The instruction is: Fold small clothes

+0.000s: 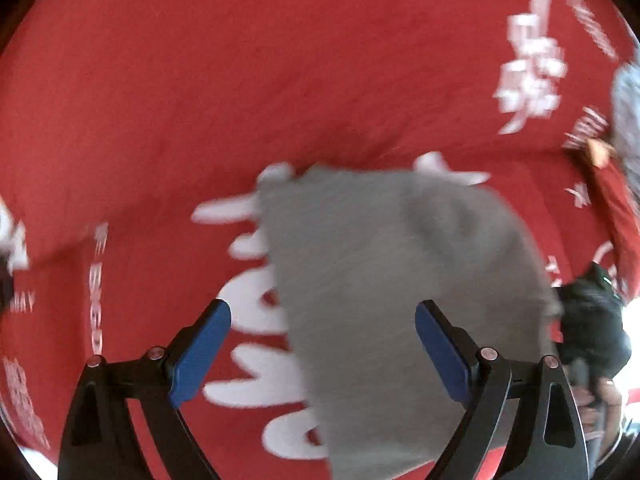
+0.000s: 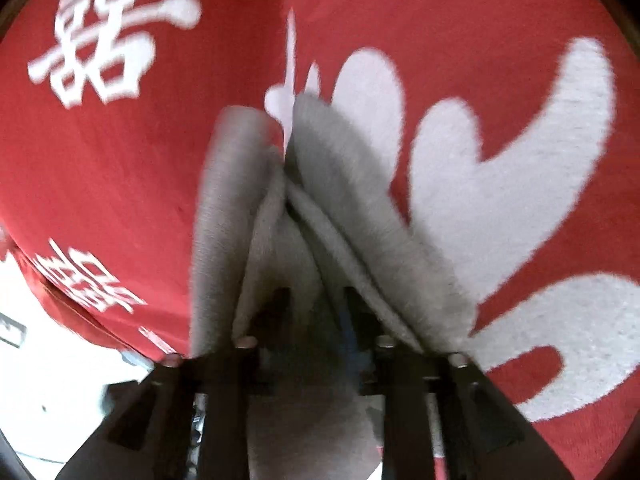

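Observation:
A small grey garment [image 1: 404,280] hangs over a red cloth with white lettering [image 1: 200,100]. My left gripper [image 1: 323,320] is open, its blue pads [image 1: 202,348] wide apart, with the garment between and past them, not gripped. In the right wrist view the same grey garment [image 2: 352,200] drapes in folds over my right gripper [image 2: 310,300], whose fingers are close together and mostly buried in the fabric; it is shut on the garment and holds it up above the red cloth [image 2: 120,180].
The red cloth's edge and a bright white floor [image 2: 52,380] show at the lower left of the right wrist view. A person's hand on the other gripper's dark handle [image 1: 596,332] shows at the right edge of the left wrist view.

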The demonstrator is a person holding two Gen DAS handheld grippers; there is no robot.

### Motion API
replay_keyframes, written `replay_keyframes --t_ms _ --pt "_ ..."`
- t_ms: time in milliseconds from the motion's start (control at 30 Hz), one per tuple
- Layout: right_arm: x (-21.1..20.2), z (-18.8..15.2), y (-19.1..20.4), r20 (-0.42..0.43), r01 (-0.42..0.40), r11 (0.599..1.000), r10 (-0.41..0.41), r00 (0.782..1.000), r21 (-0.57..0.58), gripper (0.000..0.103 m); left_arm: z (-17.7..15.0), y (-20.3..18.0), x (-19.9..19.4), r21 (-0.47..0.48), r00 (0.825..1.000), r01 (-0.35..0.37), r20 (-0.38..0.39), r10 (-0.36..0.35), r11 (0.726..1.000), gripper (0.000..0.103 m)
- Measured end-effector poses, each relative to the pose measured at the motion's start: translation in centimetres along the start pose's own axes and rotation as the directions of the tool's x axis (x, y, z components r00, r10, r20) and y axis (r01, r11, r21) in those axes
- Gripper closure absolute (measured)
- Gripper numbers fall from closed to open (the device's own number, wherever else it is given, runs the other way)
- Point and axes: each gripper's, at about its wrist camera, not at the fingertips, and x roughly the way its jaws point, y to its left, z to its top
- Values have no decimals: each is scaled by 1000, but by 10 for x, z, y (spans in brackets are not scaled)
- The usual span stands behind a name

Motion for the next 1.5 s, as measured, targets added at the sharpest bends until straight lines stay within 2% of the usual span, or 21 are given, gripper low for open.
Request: replay_keyframes --t_ms 100,200,267,333,400,433,467,500,533,633,700,733,833,867,1000,1067,1133,1167,1267,1367,1500 --pt "-11 2 -12 18 -51 997 50 999 60 63 -10 18 17 -51 999 -27 -48 25 998 9" --pt "-19 8 -22 57 -132 985 126 990 114 50 -21 19 31 -49 996 -43 -81 39 998 9" --pt "-21 2 -28 73 -176 976 168 983 130 48 -25 18 33 -54 996 -33 -81 28 998 9" --pt "-19 5 -25 55 -169 979 164 985 115 46 -31 13 31 -52 996 -35 -79 31 998 9" --pt "-9 5 -12 -1 -91 994 91 996 59 48 -28 13 29 -48 996 -35 -81 31 998 9" --pt "-3 3 -2 -29 -18 1000 19 999 5 52 -27 13 28 -43 996 -35 -80 32 998 9" --pt "3 2 12 -50 69 995 -73 996 -78 73 -25 13 27 -35 997 -34 -76 32 999 9" --pt "7 0 22 -59 139 979 -150 987 -150 88 -24 13 26 -28 997 -32 -72 30 999 9" --pt "9 -3 33 -59 185 960 -201 978 -211 88 -22 12 24 -15 997 -27 -67 26 1000 9" --pt "4 -11 53 -57 191 931 -219 974 -310 88 -20 8 27 41 997 -27 -70 30 999 9" --pt "-2 -13 55 -36 238 909 -265 964 -341 88 -23 6 34 79 996 -28 -83 35 996 9" --pt "-3 -12 52 -21 276 897 -301 953 -344 88 -24 7 37 84 996 -21 -87 29 996 9" --pt "-6 -6 40 52 444 827 -455 889 -344 88 -25 10 38 74 995 -10 -99 17 997 9" --pt "-10 -5 37 54 435 831 -445 894 -348 88 -25 11 37 73 995 -16 -97 23 997 9" --pt "-38 -24 50 137 467 788 -452 881 -400 69 -32 22 32 50 992 6 -123 0 999 9" --pt "-54 -41 56 107 376 824 -367 924 -423 68 -37 31 30 29 990 16 -140 -12 999 9" --pt "-63 -53 54 49 299 847 -310 950 -440 67 -42 38 30 17 988 10 -153 -7 1000 9" --pt "-64 -68 53 -19 246 855 -285 958 -457 67 -45 41 29 6 987 9 -159 -8 1000 9" --pt "-47 -100 36 -159 199 875 -295 942 -440 67 -51 49 31 -29 985 18 -173 -23 999 9" --pt "-16 -118 2 -228 216 907 -311 922 -362 67 -55 50 33 -42 984 16 -178 -23 999 9" --pt "23 -125 -28 -214 222 942 -278 937 -252 67 -57 50 28 -30 986 29 -166 -34 999 9"
